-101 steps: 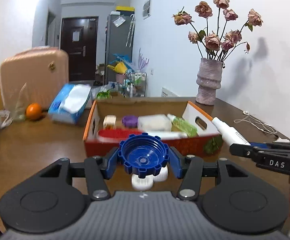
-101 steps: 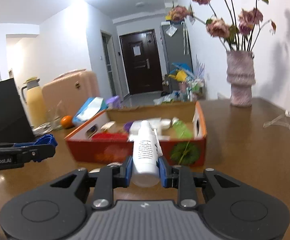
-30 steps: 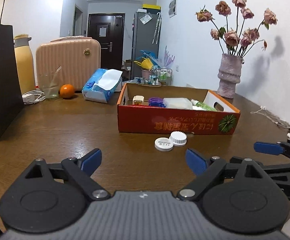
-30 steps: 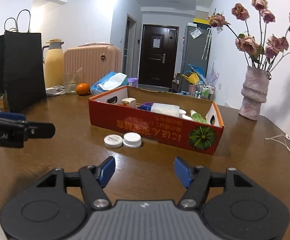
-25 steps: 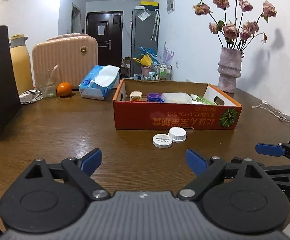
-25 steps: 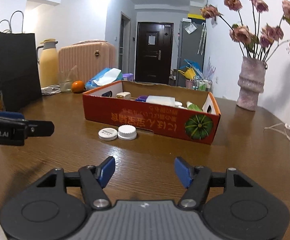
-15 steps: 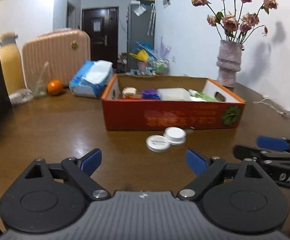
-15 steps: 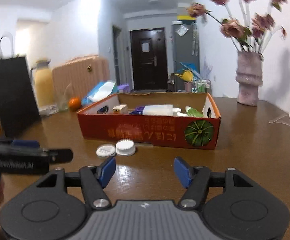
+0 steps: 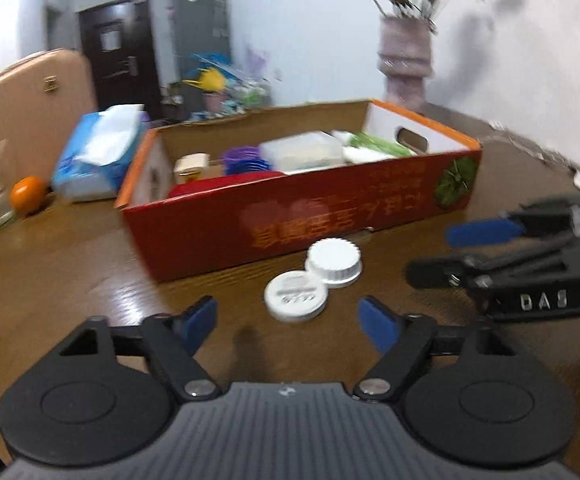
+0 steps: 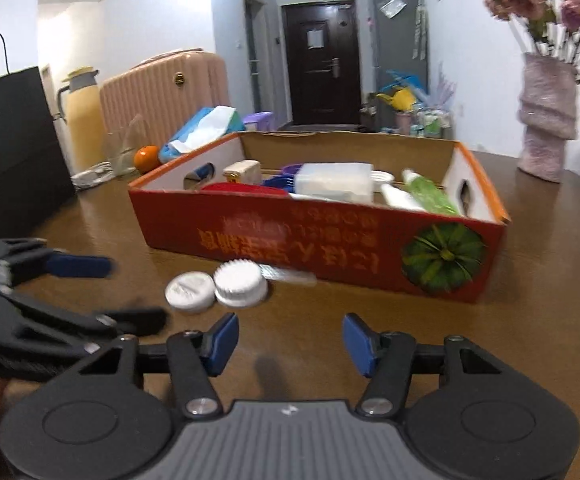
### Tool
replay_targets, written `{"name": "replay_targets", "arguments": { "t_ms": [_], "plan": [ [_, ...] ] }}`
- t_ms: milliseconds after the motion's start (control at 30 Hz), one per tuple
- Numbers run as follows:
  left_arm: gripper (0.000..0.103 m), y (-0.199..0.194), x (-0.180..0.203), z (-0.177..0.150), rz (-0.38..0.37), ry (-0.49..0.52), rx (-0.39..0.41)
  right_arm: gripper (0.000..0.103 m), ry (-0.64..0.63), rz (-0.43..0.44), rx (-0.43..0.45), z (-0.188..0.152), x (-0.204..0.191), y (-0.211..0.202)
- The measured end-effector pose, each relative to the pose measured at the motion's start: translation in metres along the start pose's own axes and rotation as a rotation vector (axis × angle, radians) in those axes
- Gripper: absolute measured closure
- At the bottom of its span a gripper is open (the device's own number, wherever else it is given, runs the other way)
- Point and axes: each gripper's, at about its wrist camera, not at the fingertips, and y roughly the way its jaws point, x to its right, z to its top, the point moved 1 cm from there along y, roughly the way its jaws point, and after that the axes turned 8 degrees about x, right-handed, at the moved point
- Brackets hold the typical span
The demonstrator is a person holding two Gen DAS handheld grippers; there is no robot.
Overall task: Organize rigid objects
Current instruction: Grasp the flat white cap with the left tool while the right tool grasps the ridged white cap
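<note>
Bright, even indoor light in both fisheye views; glare streaks the glossy brown wooden table (image 9: 90, 280); motion blur smears the pink-flowered grey vase (image 9: 406, 56) and the red cardboard box (image 10: 330, 240); dark corners, edges bending.

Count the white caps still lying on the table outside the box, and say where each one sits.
2. A flat white cap lies before the red box, nearest the left gripper. A ribbed white cap touches it, closer to the box. Others may be hidden behind the box.
</note>
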Motion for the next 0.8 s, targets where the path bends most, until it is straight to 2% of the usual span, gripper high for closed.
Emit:
{"name": "replay_targets", "arguments": {
  "t_ms": [233,333,367,600,800],
  "plan": [
    [0.044,0.031,0.002,0.005,-0.049,0.059,-0.042,0.051,-0.028,0.041,-0.01,0.018,-0.001,0.019],
    [0.055,0.036,-0.001,0.006,-0.064,0.052,-0.04,0.051,-0.019,0.063,-0.023,0.02,0.0,0.026],
    [0.063,0.036,-0.002,0.005,-0.067,0.045,-0.04,0.051,-0.018,0.069,-0.027,0.021,0.0,0.029],
    [0.063,0.016,-0.019,-0.001,-0.057,0.026,-0.018,0.051,-0.021,0.102,-0.058,0.025,-0.007,0.047],
    [0.063,-0.009,-0.047,-0.006,0.023,-0.096,0.02,0.051,-0.085,0.083,-0.1,0.022,-0.024,0.065]
  ]
}}
